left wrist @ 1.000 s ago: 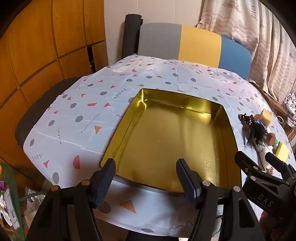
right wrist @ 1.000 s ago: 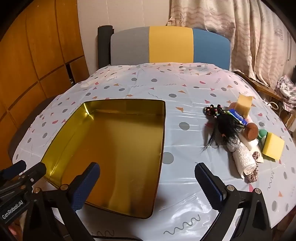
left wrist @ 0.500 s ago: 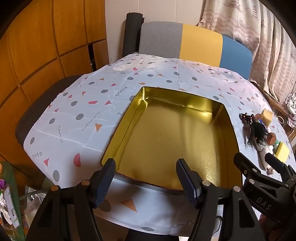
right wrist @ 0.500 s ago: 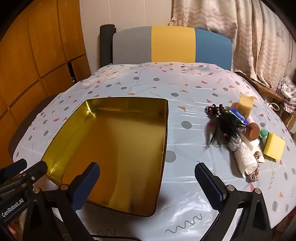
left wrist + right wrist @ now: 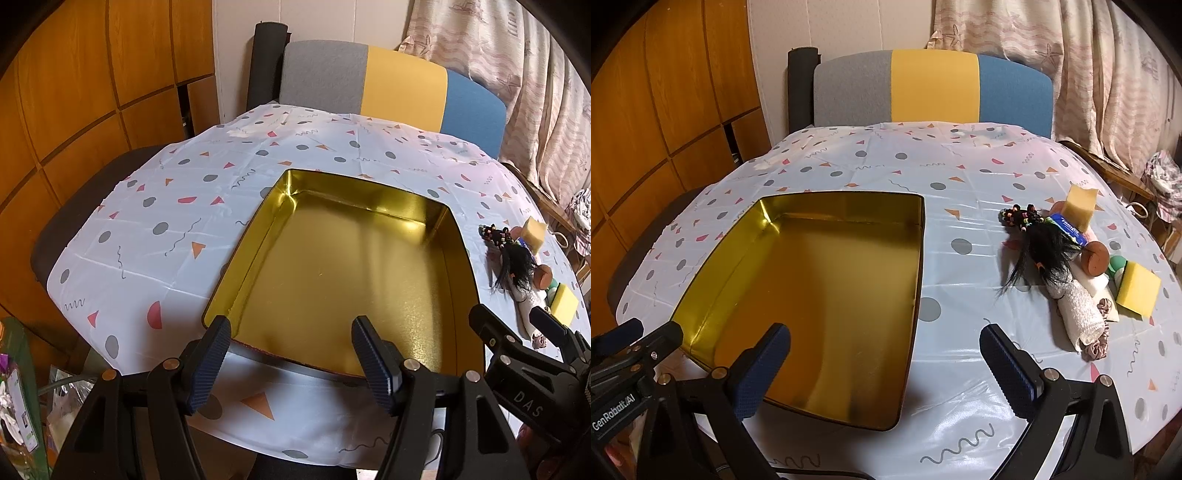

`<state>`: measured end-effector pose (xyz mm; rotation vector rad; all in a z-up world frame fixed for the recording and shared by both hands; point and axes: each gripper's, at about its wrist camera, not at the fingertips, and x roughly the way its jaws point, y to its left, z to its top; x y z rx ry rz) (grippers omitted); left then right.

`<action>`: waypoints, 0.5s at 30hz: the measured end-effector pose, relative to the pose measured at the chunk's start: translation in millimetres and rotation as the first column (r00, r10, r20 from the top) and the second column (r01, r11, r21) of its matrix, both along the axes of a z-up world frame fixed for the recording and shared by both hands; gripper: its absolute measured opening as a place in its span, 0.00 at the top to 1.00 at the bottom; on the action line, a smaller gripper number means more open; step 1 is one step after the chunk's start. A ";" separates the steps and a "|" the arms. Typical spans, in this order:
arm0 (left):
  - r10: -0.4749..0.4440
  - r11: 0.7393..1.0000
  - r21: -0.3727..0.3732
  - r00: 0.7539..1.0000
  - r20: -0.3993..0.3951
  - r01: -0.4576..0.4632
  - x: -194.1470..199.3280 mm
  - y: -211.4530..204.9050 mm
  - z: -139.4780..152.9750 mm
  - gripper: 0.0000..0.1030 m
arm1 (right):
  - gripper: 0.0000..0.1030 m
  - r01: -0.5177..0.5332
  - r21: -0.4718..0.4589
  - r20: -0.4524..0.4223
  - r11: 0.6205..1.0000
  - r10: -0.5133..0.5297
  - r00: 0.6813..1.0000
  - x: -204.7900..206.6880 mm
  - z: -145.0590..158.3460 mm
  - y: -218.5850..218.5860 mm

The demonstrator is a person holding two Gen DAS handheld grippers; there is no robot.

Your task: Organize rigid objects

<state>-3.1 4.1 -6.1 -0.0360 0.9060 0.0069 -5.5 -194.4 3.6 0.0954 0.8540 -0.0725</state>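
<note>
Both claws wide, empty: left claw point(image 5: 291, 354), right claw point(image 5: 886, 369). Risk: snagging doll hair point(image 5: 1047, 254) w/ brown cylinder point(image 5: 1095, 258), frame right.

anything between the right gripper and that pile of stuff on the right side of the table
Nothing visible does. Only bare tablecloth lies between the open right gripper and the pile. The empty gold tin sits off to the left.

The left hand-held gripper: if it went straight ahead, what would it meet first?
Most likely the gold tin: the open left hand-held gripper points over its near rim into the empty inside, though depth is unclear.
</note>
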 end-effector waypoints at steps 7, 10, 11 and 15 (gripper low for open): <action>0.003 1.000 0.000 1.000 -0.006 -0.003 -0.1 -0.9 -0.5 0.33 | 0.00 -0.002 0.002 -0.007 1.000 0.002 1.000 1.2 -1.3 -0.4; 0.007 1.000 0.001 1.000 -0.009 -0.007 0.2 -0.3 -0.7 0.33 | 0.00 -0.005 0.002 -0.006 1.000 0.005 1.000 2.3 -1.9 0.1; 0.007 1.000 0.001 1.000 -0.011 -0.007 0.3 -0.1 -0.9 0.33 | 0.00 -0.005 0.002 -0.004 1.000 0.005 1.000 2.1 -1.8 -0.3; 0.006 1.000 0.001 1.000 -0.017 -0.006 0.7 -0.3 -1.6 0.33 | 0.00 -0.006 0.002 -0.002 1.000 0.006 1.000 2.2 -1.7 -0.2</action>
